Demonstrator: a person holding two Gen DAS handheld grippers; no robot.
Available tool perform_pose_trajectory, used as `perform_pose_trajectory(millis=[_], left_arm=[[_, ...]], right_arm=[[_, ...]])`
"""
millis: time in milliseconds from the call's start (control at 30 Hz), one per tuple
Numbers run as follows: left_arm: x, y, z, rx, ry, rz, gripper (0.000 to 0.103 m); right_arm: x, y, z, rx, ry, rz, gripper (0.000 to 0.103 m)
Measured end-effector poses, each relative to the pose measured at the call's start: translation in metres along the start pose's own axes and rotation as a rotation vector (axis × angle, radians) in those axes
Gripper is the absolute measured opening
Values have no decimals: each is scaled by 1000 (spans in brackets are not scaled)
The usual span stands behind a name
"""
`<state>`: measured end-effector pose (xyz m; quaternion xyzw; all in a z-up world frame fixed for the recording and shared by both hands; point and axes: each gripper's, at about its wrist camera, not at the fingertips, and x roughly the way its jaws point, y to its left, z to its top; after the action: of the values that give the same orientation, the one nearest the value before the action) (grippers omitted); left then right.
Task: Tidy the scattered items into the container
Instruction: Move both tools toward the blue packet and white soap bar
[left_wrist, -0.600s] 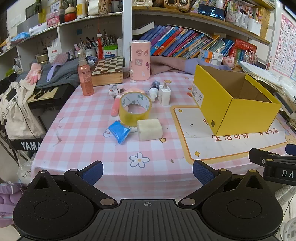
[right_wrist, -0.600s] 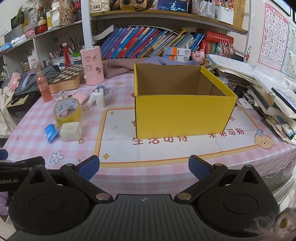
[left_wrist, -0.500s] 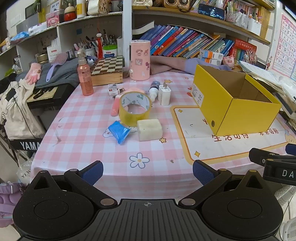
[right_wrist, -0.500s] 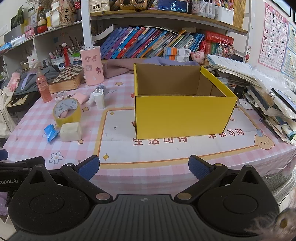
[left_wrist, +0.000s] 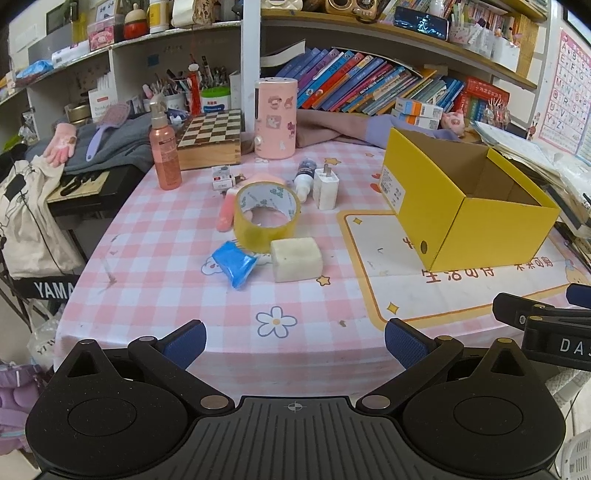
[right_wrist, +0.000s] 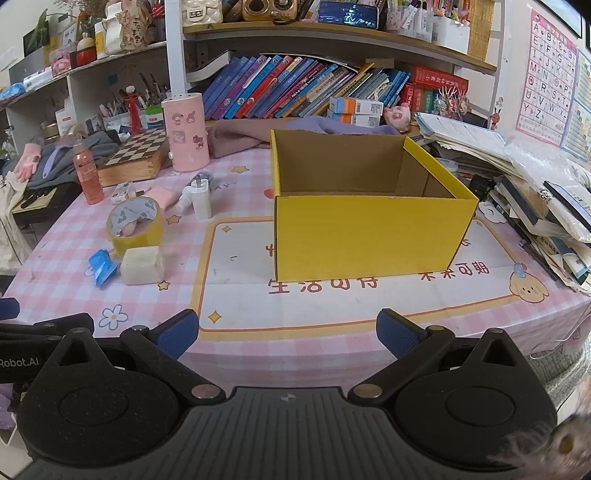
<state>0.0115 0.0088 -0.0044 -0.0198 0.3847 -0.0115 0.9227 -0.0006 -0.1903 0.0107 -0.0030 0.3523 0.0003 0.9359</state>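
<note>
Black left gripper (left_wrist: 295, 336) and right gripper (right_wrist: 288, 330) level at table edge (left_wrist: 229, 347) — both spread wide, holding nothing.

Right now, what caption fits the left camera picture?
Open left gripper faces tape roll, sponge and yellow box.

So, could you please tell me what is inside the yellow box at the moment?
The yellow box shows only bare brown cardboard walls inside, with no item visible. Its floor is mostly hidden behind the front wall in both views, so something flat lying there cannot be ruled out.
</note>
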Motion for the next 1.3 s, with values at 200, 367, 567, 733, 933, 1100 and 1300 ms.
perform_pose_trajectory(millis=[200, 367, 567, 733, 933, 1100, 1300], left_arm=[[0, 0, 0, -1, -2, 0, 103], [0, 2, 0, 1, -2, -8, 103], [-1, 8, 1, -6, -11, -8, 103], [-3, 17, 1, -8, -13, -12, 103], [-6, 29, 2, -31, -33, 5, 103], [-4, 38, 2, -58, -32, 25, 103], [4, 48, 3, -88, -25, 48, 103]], right_arm=[[1, 3, 0, 1, -2, 3, 103], [2, 4, -1, 0, -2, 1, 103], [3, 7, -1, 3, -4, 8, 103], [3, 14, -2, -2, -6, 31, 103], [0, 24, -1, -27, -27, 76, 103], [2, 33, 4, -56, -35, 111, 102], [16, 48, 12, -111, -21, 169, 101]])
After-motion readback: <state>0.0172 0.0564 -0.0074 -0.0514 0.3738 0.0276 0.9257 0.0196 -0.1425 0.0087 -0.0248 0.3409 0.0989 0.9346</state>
